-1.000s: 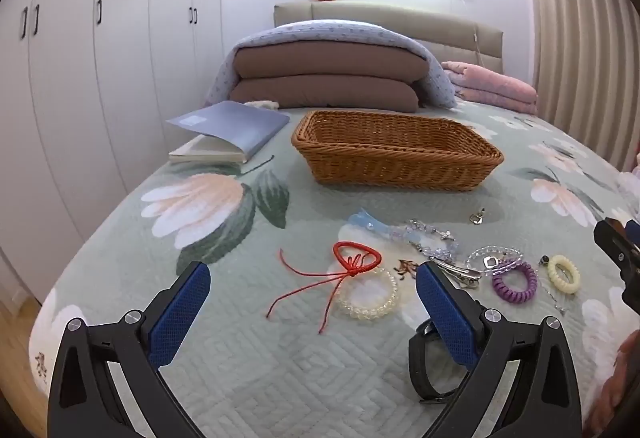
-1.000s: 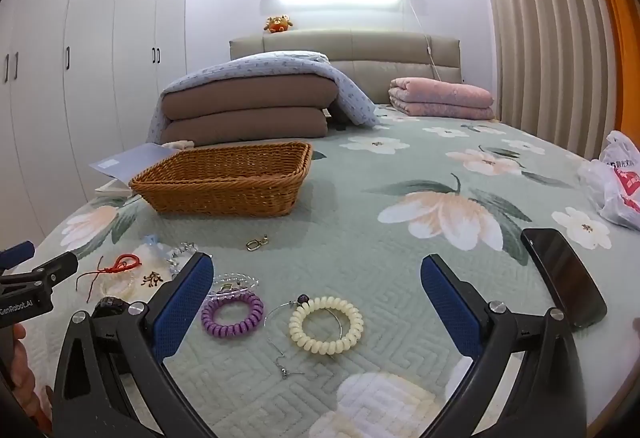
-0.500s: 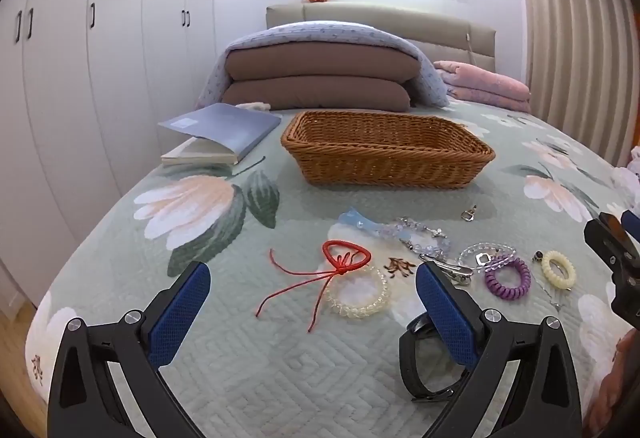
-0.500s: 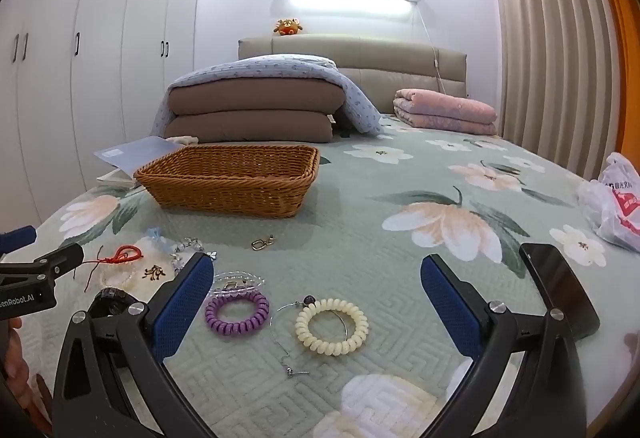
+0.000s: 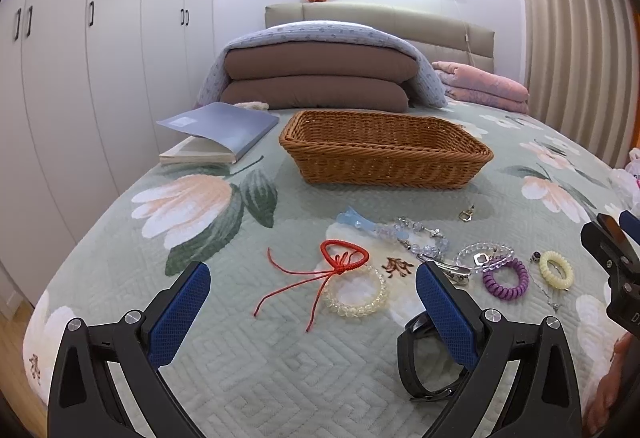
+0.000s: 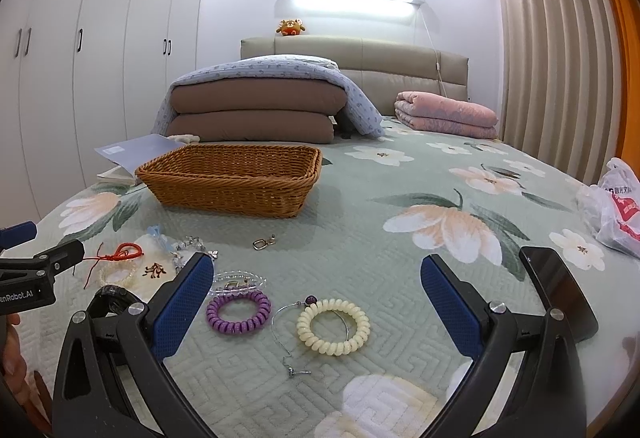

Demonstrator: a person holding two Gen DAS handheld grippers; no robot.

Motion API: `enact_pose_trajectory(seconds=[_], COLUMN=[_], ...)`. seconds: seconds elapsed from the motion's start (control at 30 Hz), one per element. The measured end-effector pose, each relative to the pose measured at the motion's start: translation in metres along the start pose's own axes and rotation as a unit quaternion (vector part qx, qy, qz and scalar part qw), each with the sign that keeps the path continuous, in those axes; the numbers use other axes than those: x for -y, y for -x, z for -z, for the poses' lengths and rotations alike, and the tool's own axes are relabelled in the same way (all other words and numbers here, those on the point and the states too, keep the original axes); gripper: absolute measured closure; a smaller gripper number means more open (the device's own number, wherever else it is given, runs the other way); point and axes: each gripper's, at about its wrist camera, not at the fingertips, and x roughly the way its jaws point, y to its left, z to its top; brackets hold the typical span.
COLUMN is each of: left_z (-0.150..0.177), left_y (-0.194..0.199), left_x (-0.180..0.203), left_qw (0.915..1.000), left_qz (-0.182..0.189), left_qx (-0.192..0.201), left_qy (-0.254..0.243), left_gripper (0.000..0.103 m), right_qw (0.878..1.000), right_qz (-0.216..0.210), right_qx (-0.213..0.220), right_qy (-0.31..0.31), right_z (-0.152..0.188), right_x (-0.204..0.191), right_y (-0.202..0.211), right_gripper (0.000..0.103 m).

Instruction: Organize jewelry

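2 grippers agape | left gripper (image 5: pixel 312 294) – red cord (image 5: pixel 336 266) between fingertips

The basket (image 5: pixel 384 153) is woven brown wicker and looks rough. The bed cover (image 6: pixel 400 238) is soft quilted cloth with stitched lines. The purple ring (image 6: pixel 238 312) and the cream ring (image 6: pixel 333 326) look like coiled plastic, smooth and a bit shiny. The clear bead bracelet (image 5: pixel 355 296) looks glossy. The red cord (image 5: pixel 320 274) is thin string. The phone (image 6: pixel 560 294) is black and glossy.
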Motion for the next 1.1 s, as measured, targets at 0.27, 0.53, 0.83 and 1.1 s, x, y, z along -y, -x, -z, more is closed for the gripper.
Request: enact_pose_trajectory(seconds=[0.27, 0.53, 0.83, 1.1], left_z=[0.001, 0.001, 0.001, -0.004], left_y=[-0.001, -0.002, -0.002, -0.006], left_x=[0.001, 0.002, 0.001, -0.012], left_qw=[1.0000, 1.0000, 1.0000, 0.9989], left_qz=[0.001, 0.001, 0.003, 0.023], left_qx=[-0.001, -0.004, -0.006, -0.038], left_qy=[0.000, 0.000, 0.001, 0.014], left_gripper=[0.001, 0.001, 0.001, 0.001], right_qw=[1.000, 1.000, 1.000, 0.999], right_qz=[0.001, 0.000, 0.000, 0.031], right_qx=[-0.003, -0.004, -0.009, -0.022], right_qy=[-0.001, -0.002, -0.006, 0.001], right_z=[0.001, 0.002, 0.003, -0.003], right_x=[0.000, 0.001, 0.001, 0.006], right_y=[-0.001, -0.002, -0.005, -0.010], right_gripper=[0.000, 0.000, 0.000, 0.000])
